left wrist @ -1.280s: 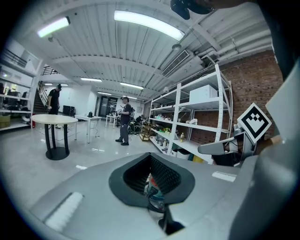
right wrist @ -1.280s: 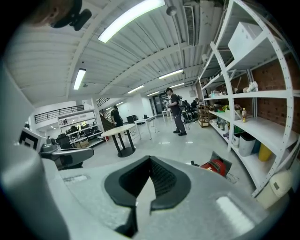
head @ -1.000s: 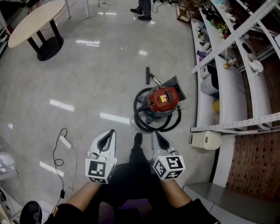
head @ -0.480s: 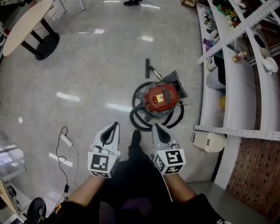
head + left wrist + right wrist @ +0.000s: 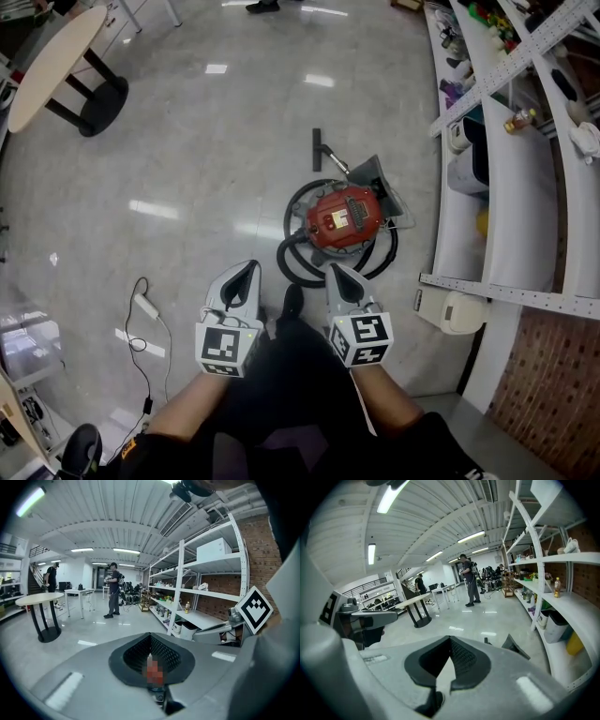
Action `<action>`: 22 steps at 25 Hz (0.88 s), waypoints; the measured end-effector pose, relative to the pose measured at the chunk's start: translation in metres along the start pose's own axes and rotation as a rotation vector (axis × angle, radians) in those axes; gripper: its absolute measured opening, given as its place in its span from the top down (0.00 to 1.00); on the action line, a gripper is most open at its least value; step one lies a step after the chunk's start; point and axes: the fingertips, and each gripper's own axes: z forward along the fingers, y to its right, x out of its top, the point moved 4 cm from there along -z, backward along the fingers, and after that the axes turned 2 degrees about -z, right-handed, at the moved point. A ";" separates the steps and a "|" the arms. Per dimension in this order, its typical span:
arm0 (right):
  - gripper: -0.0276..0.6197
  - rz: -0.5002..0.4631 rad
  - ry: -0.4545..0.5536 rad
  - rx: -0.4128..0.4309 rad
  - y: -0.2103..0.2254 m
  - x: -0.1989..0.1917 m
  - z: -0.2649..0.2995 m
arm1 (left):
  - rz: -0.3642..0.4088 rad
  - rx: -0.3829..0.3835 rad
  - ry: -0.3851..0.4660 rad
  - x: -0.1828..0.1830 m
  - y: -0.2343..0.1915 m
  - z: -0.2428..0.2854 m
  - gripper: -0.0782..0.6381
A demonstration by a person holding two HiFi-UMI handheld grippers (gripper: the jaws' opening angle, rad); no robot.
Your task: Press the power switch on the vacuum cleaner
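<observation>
The left gripper [image 5: 250, 269] and right gripper [image 5: 334, 271], both pressed together and empty, were held near the body, well short of the vacuum [image 5: 344, 217] on the floor [image 5: 206, 159], likely for the approach.

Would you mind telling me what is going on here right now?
A person holds the left gripper and the right gripper low in front, jaws together on nothing. The red vacuum cleaner sits on the floor ahead, its black hose coiled round it, next to white shelving. Neither gripper touches it, so nothing is pressed yet.
</observation>
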 end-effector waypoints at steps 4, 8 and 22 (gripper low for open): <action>0.97 0.009 -0.027 -0.004 0.009 -0.010 0.011 | 0.005 -0.010 -0.003 -0.002 0.000 0.020 0.87; 0.97 0.025 -0.051 -0.021 0.021 -0.020 0.024 | 0.018 -0.040 -0.016 -0.004 0.001 0.043 0.87; 0.97 0.105 -0.215 -0.113 0.066 -0.064 0.094 | 0.056 -0.142 -0.255 -0.075 -0.018 0.134 0.87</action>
